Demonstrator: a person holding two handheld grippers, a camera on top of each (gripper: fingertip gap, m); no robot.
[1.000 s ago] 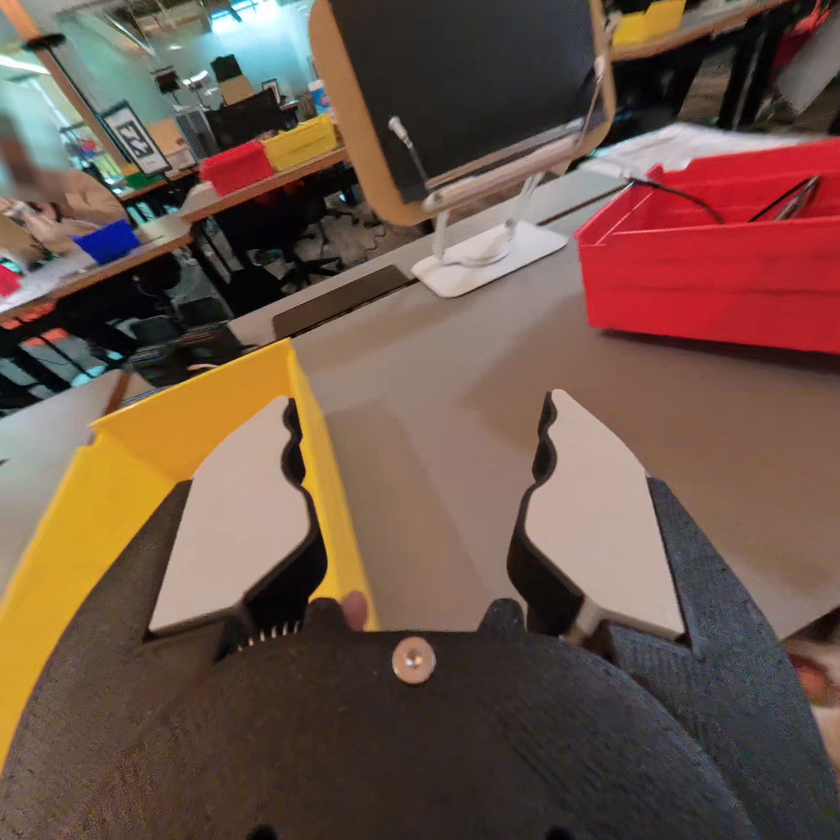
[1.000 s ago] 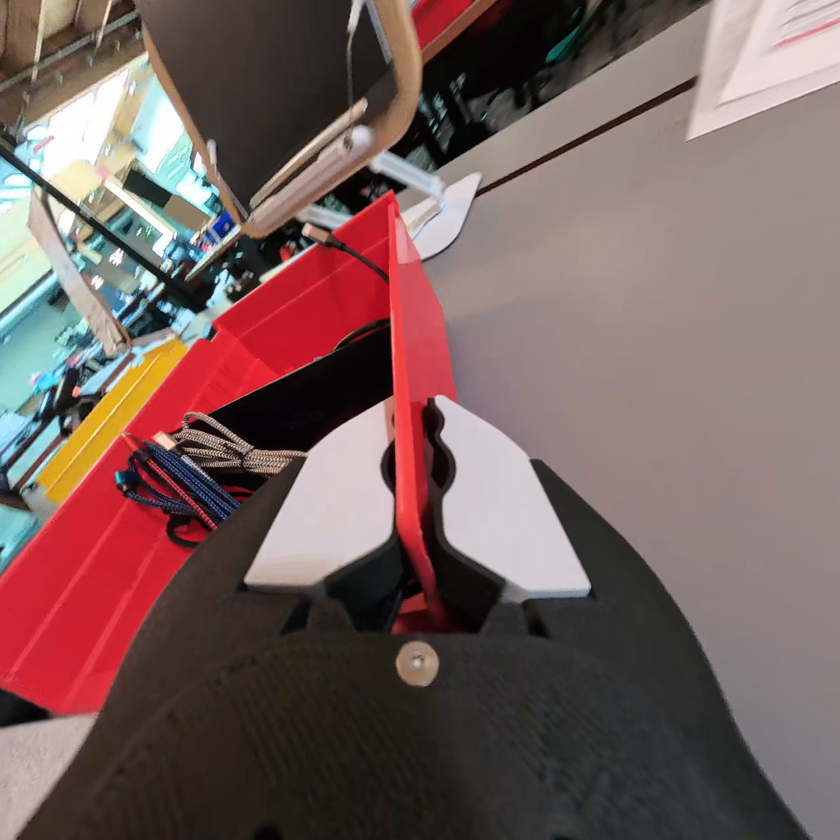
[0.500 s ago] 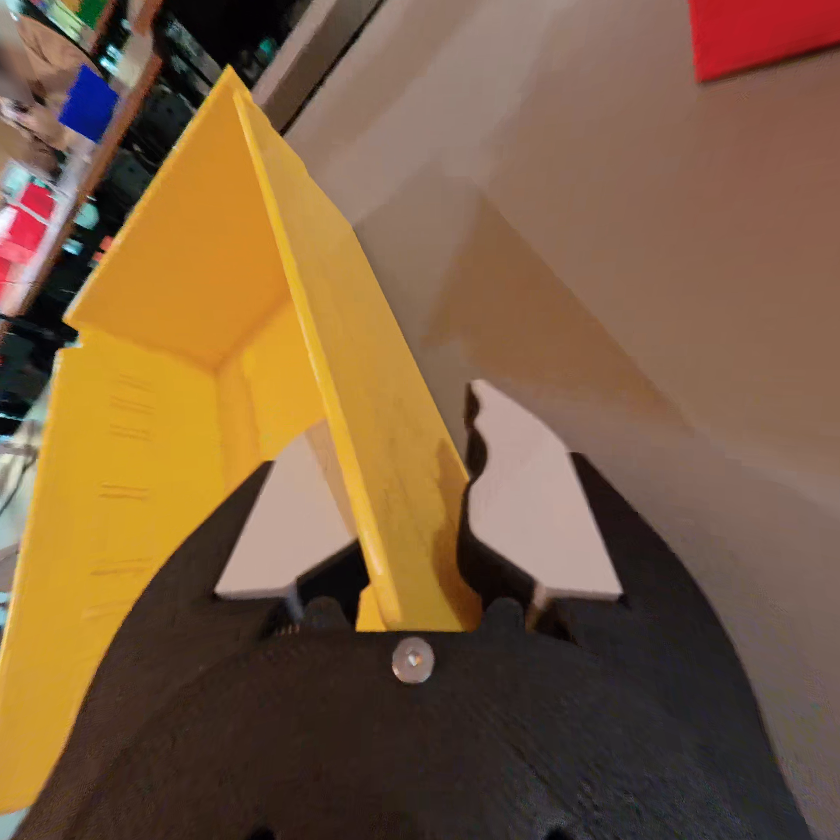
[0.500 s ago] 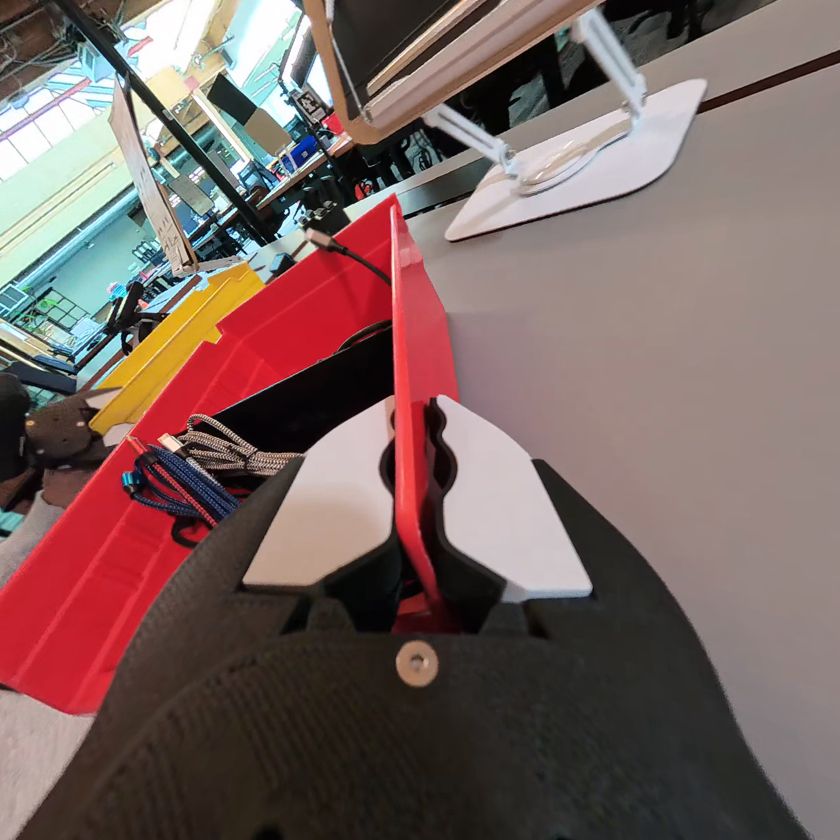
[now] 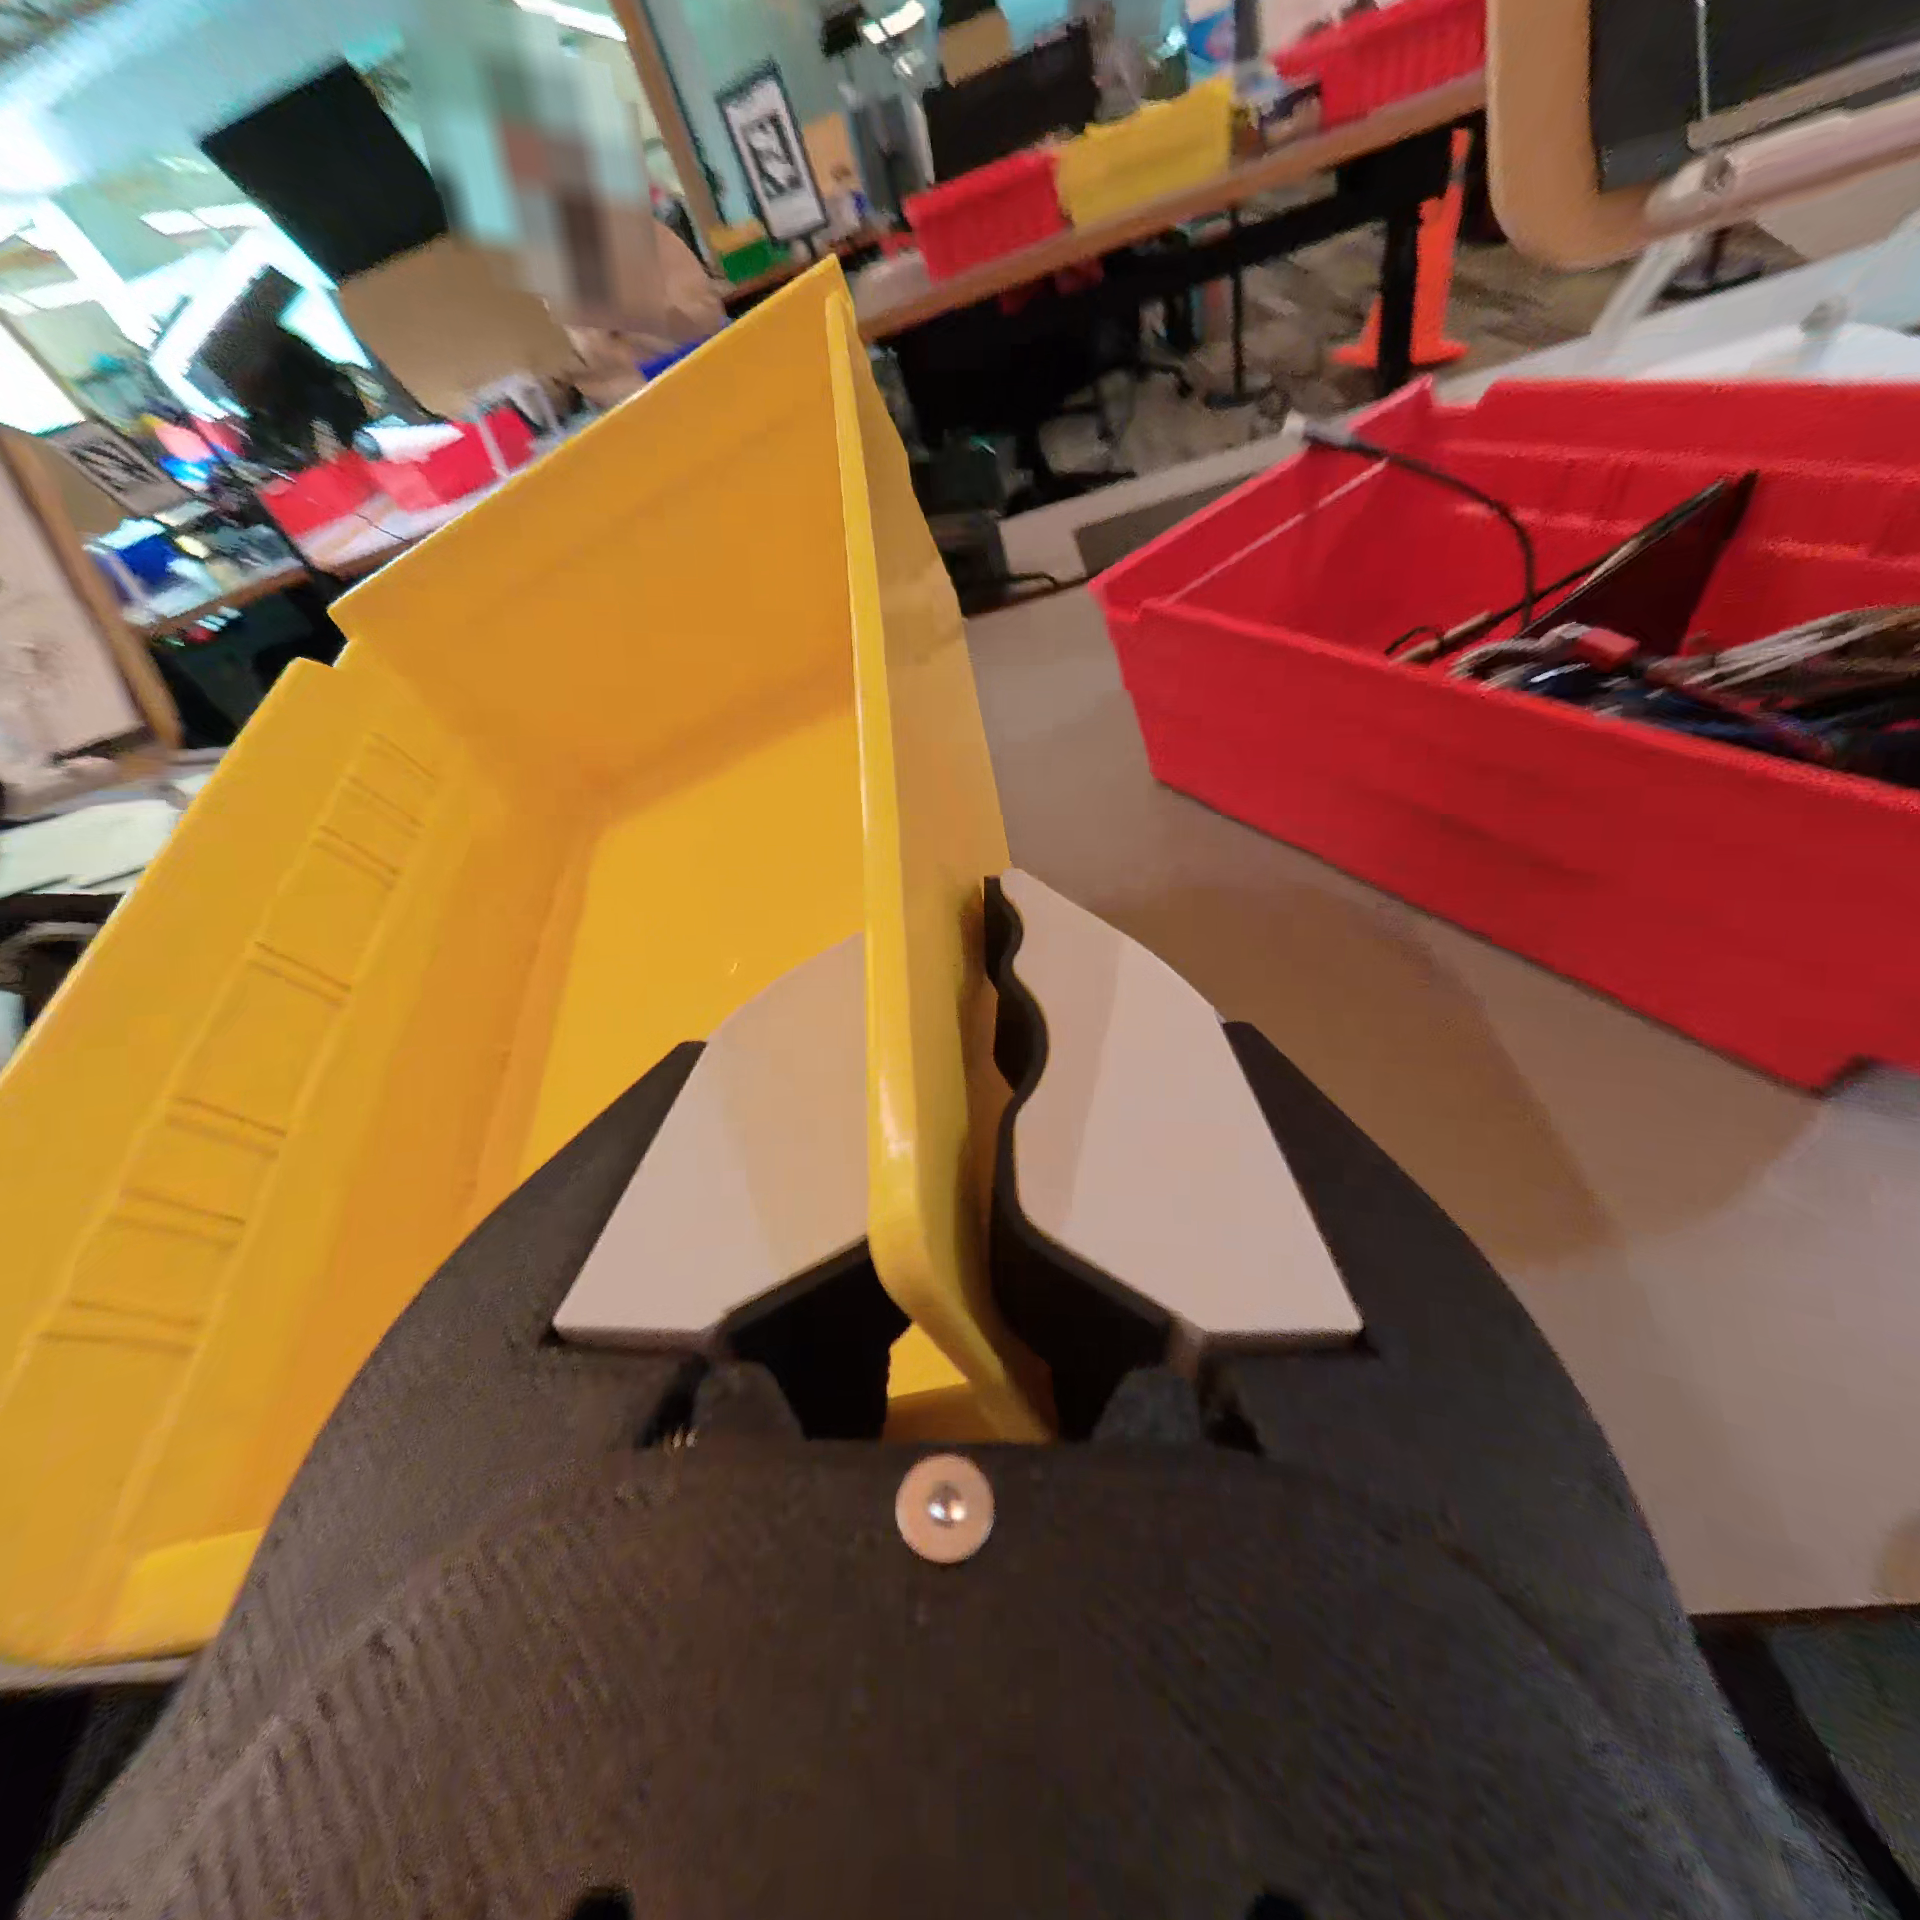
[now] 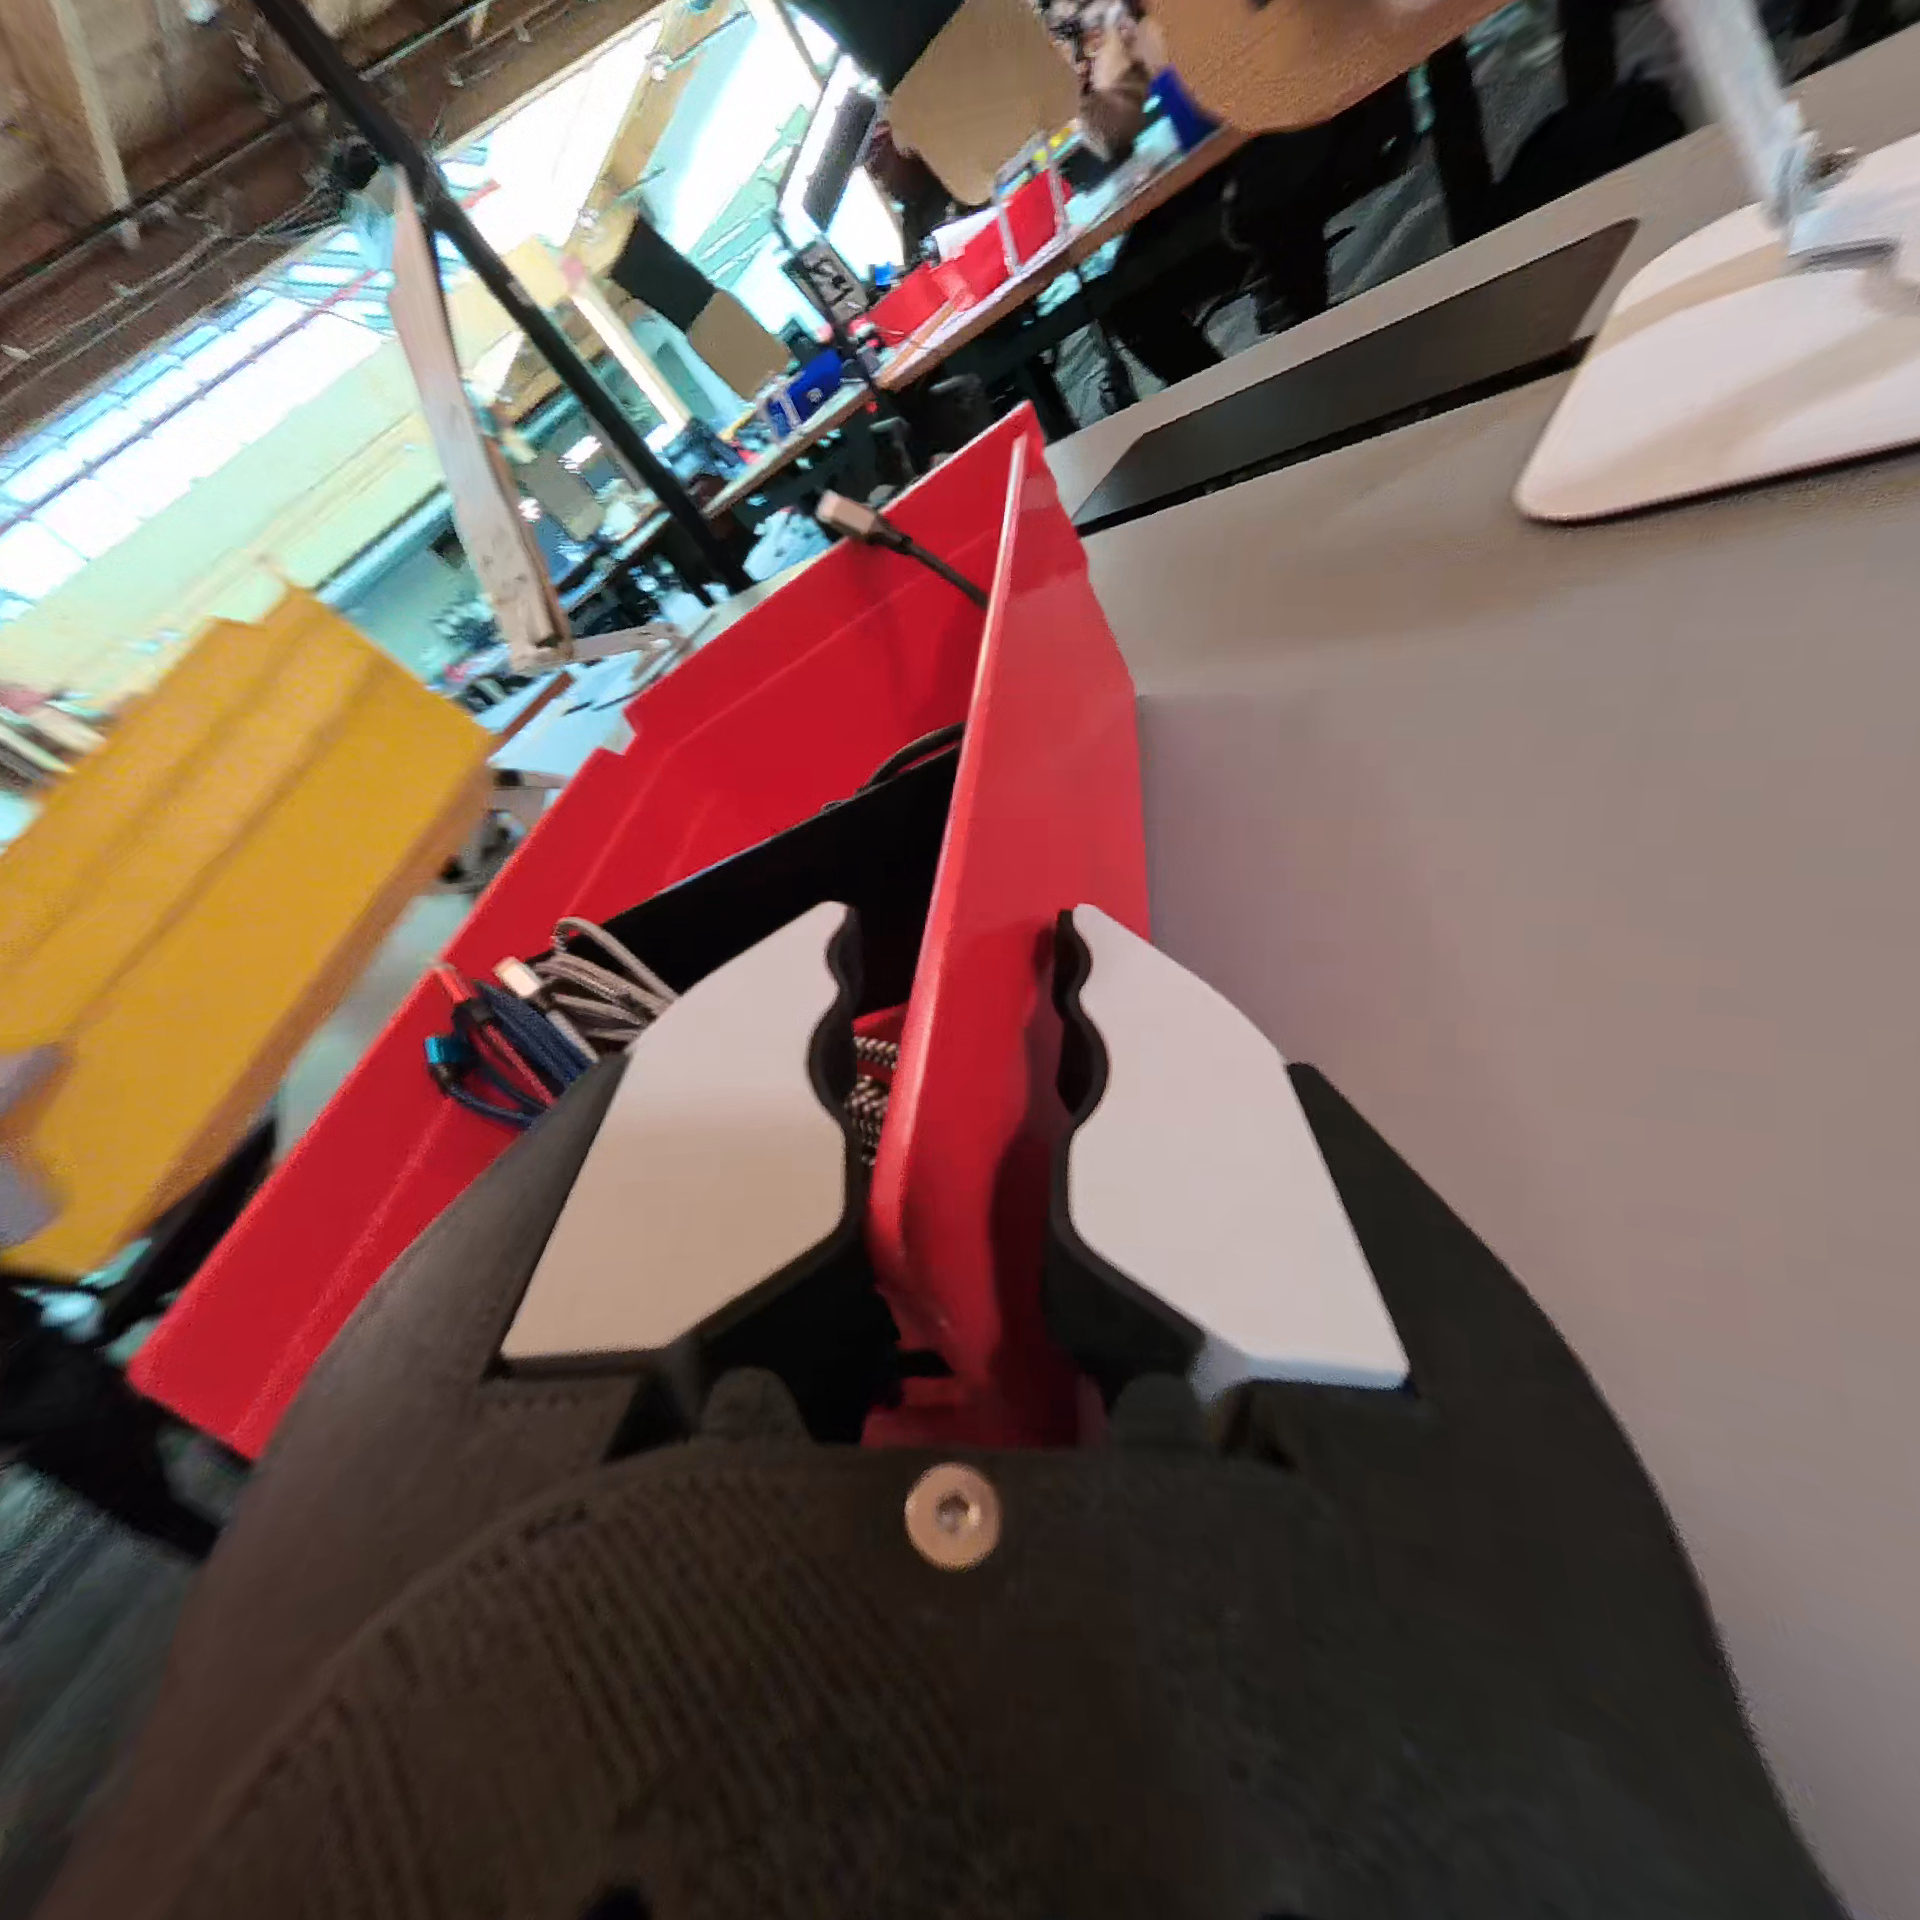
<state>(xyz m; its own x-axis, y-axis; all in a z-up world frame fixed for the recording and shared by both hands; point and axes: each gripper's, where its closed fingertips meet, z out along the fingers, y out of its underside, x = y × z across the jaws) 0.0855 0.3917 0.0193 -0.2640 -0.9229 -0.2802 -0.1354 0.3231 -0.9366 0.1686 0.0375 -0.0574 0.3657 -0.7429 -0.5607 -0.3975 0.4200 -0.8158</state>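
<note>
My left gripper [image 5: 928, 912] is shut on the right side wall of an empty yellow bin [image 5: 623, 644]; the bin looks tilted up from the grey table [image 5: 1455, 1195]. A red bin [image 5: 1455, 810] sits to its right and holds braided cables [image 5: 1714, 675] and a flat black item [image 5: 1662, 561]. In the right wrist view my right gripper [image 6: 956, 914] straddles the right wall of the red bin [image 6: 790, 707]. Its jaws are parted, with a gap showing on the left side. Coiled cables [image 6: 540, 1008] lie inside, and the yellow bin [image 6: 208, 831] is blurred at left.
A white stand base [image 6: 1745, 384] rests on the grey table [image 6: 1507, 831] at the far right, carrying a tan-framed screen [image 5: 1558, 125]. A dark slot [image 6: 1351, 384] runs along the table's back. Other tables with red and yellow bins [image 5: 1070, 187] stand behind. There is about 40 cm between the tips of the two grippers.
My left gripper went from open beside the yellow bin to shut on its side wall, and the bin tilted. My right gripper's jaws parted from the red bin's wall.
</note>
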